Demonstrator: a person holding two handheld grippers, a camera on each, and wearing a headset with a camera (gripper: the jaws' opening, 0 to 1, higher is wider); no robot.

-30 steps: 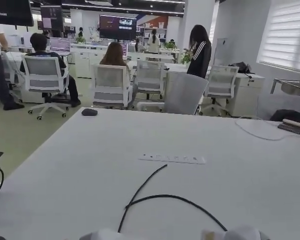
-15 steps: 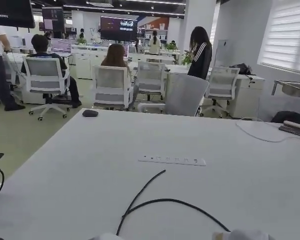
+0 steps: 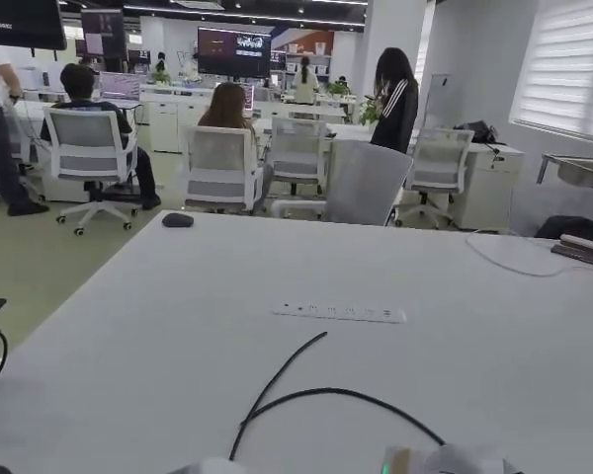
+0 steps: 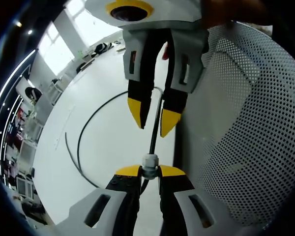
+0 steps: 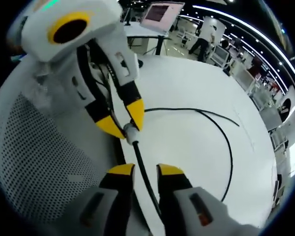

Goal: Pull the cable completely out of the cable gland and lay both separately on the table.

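Though the view shifted, cable (image 3: 321,390) stays looped.

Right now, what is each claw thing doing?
Left gripper: shut on the gland.
Right gripper: open, jaws astride the cable.

We hold the left gripper (image 4: 150,171) closed on the cable gland (image 4: 149,161), its jaws pinching the gland from both sides. Our right gripper (image 5: 145,170) faces it tip to tip, just beyond the gland, jaws slightly parted astride the cable (image 5: 225,140).
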